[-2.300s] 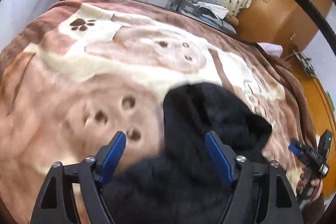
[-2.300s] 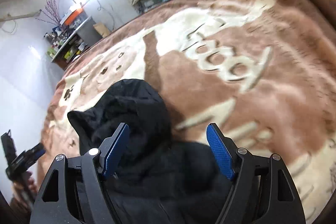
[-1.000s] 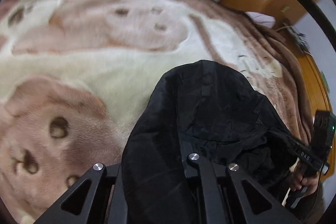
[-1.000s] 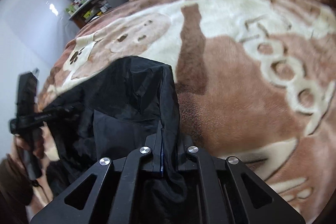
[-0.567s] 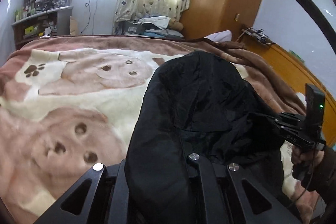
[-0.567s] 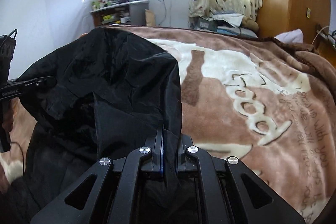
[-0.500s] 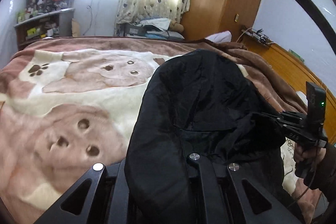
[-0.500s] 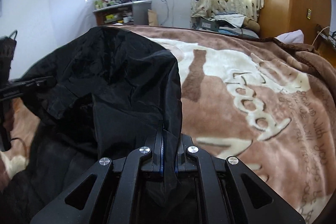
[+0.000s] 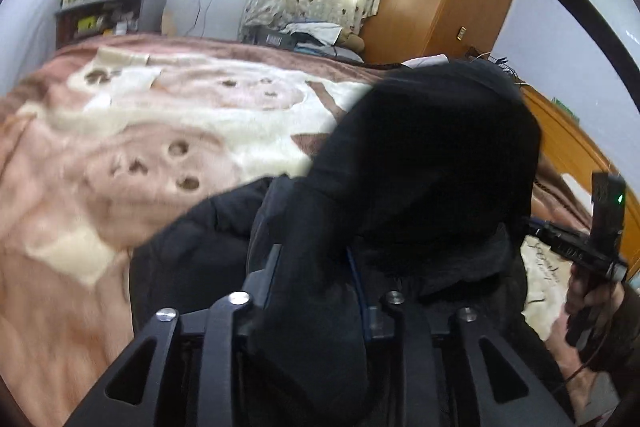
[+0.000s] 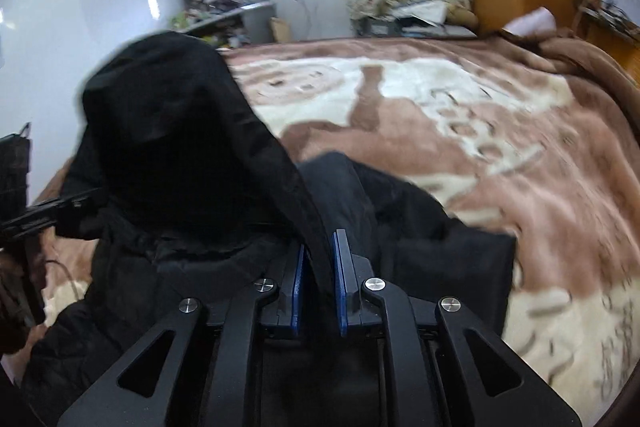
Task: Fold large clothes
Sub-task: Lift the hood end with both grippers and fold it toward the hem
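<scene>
Left wrist view: the left gripper (image 9: pixel 320 267) has black jacket (image 9: pixel 420 155) fabric draped thick between its jaws, and those jaws are opening, so whether the pads bite or not, I cannot tell. The hood rears up above the brown blanket (image 9: pixel 120 155) on the bed. Over on the right wrist view, the right gripper (image 10: pixel 320 267) is opening too, blue pads (image 10: pixel 341 267) parted either side of a fold of cloth, gaps showing.
</scene>
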`<control>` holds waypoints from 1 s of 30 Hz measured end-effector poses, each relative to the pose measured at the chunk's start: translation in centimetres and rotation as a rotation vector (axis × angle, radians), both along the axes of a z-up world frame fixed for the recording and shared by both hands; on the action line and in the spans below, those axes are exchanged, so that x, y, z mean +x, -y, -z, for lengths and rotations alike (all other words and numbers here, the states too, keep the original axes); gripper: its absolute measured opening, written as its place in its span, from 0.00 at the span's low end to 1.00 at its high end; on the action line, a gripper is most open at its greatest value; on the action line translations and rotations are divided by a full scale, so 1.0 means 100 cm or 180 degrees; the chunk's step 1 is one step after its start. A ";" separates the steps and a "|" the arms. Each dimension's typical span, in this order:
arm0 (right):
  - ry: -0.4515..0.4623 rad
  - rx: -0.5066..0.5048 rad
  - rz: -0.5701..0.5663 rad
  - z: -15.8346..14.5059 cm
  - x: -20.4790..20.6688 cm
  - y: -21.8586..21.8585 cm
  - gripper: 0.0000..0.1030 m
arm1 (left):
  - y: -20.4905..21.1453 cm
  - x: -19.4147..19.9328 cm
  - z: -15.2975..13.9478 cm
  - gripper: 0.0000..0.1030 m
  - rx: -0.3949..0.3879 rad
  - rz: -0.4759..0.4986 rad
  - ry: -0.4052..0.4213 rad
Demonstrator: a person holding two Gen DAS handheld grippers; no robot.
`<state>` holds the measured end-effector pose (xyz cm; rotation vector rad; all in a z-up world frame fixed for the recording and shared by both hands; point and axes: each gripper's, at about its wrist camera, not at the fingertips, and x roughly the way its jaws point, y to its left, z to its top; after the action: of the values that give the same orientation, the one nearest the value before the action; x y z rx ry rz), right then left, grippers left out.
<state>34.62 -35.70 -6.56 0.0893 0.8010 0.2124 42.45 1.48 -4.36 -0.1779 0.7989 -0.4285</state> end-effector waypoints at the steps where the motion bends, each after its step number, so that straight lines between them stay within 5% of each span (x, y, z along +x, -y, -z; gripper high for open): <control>1: -0.0091 -0.0089 0.0096 0.002 -0.002 0.001 0.16 | -0.006 -0.003 0.000 0.39 -0.0019 -0.0086 -0.0054; 4: -0.0185 0.0175 0.0381 -0.001 -0.014 0.017 0.17 | -0.030 -0.019 -0.008 0.50 -0.0170 -0.0343 -0.0140; 8: -0.0264 0.0942 0.0648 -0.006 -0.029 0.047 0.19 | -0.059 -0.030 -0.013 0.56 -0.0634 -0.0419 -0.0454; 10: -0.0329 0.1562 0.0782 -0.006 -0.037 0.064 0.34 | -0.071 -0.034 -0.014 0.61 -0.0936 -0.0487 -0.0646; 13: -0.0505 0.2088 0.0666 -0.006 -0.038 0.067 0.64 | -0.080 -0.041 -0.020 0.78 -0.1296 -0.0471 -0.0790; 18: -0.0645 0.2288 0.0553 -0.015 -0.022 0.055 0.72 | -0.075 -0.036 -0.019 0.89 -0.2042 -0.0465 -0.1005; 19: -0.0717 0.2341 0.0588 -0.014 -0.018 0.054 0.80 | -0.072 -0.031 -0.018 0.89 -0.2113 -0.0548 -0.1090; 22: -0.0838 0.2607 0.0799 -0.007 -0.005 0.056 0.80 | -0.066 -0.016 -0.010 0.89 -0.2413 -0.0673 -0.1248; 26: -0.1116 0.2958 0.0947 0.017 0.011 0.051 0.80 | -0.050 0.003 0.029 0.89 -0.2412 -0.1030 -0.1840; 30: -0.1336 0.3142 0.1117 0.039 0.018 0.044 0.80 | -0.037 0.009 0.048 0.89 -0.2364 -0.1152 -0.1986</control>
<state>36.42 -40.10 -10.51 1.2277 1.0168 0.2423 43.31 5.23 -9.18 -1.1742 1.1584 -0.3066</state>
